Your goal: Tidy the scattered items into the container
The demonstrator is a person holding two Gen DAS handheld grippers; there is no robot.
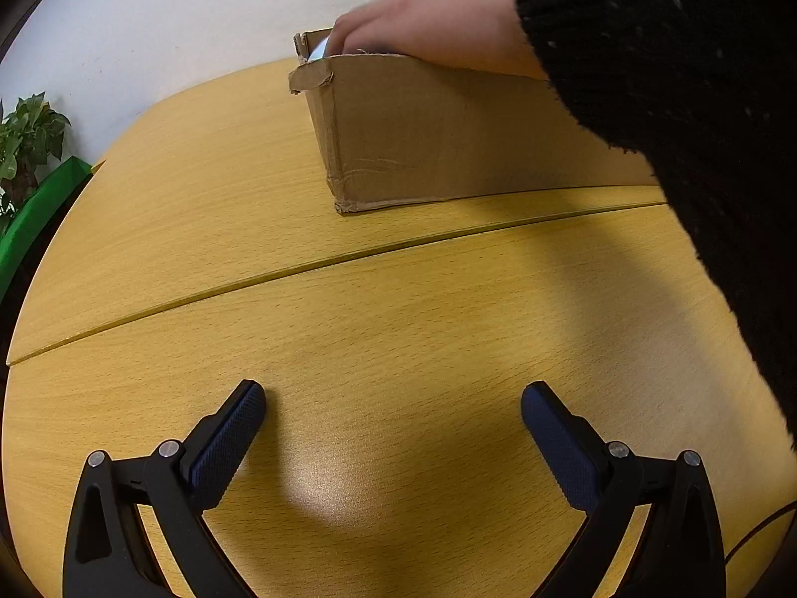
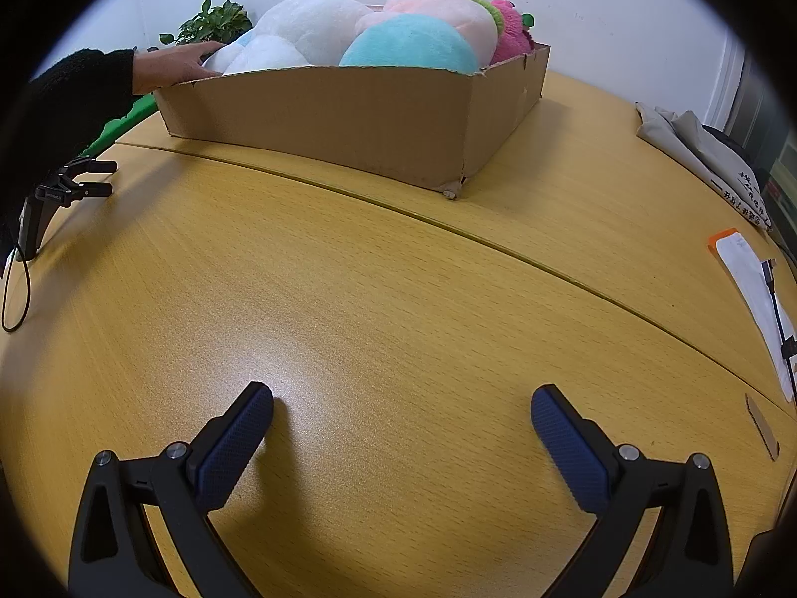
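While unreadable, dark print on grey cloth point(image 2: 717, 164).

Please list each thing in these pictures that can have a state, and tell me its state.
Left tool: open, empty, over the table.
Right tool: open, empty, over the table.
Brown cardboard box: open-topped, heaped with plush toys.
Turquoise round plush toy: in the box, above its rim.
Bare hand with black sleeve: reaching into the box.
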